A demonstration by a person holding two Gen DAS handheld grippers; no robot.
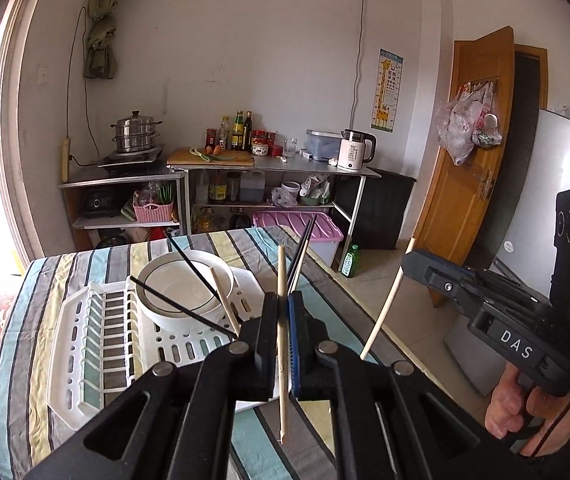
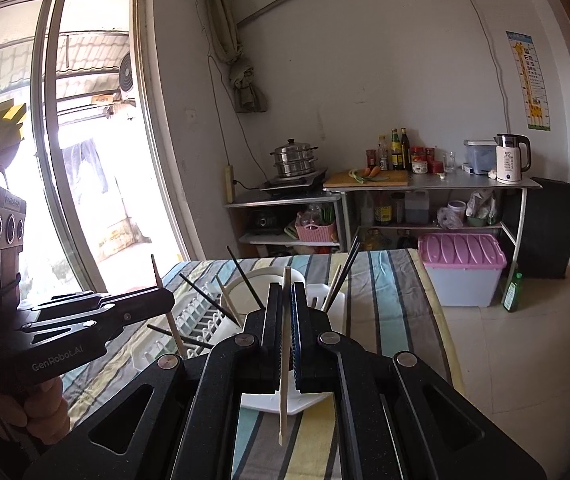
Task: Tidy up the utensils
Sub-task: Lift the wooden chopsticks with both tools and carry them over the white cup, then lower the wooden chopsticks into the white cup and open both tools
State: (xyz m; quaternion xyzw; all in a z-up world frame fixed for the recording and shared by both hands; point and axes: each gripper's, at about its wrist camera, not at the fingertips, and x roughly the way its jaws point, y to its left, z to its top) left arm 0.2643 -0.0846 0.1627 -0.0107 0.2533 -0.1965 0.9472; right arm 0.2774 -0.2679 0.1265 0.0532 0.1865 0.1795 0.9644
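My left gripper (image 1: 283, 300) is shut on a wooden chopstick (image 1: 282, 344) and holds it upright above the white dish rack (image 1: 73, 320). My right gripper (image 2: 286, 292) is shut on another wooden chopstick (image 2: 285, 364), also upright; it shows in the left wrist view (image 1: 413, 260) at the right, off the table's edge. A white bowl (image 1: 183, 284) sits in the rack. Black chopsticks (image 1: 201, 276) and a wooden one (image 1: 225, 300) stand in the rack's holder beside the bowl. The left gripper shows in the right wrist view (image 2: 165, 296).
The rack stands on a striped tablecloth (image 1: 21, 360). Beyond the table are metal shelves with a steamer pot (image 1: 133, 132), bottles, a cutting board and a kettle (image 1: 355, 150). A pink-lidded box (image 2: 461, 272) and a green bottle (image 2: 512, 292) stand on the floor.
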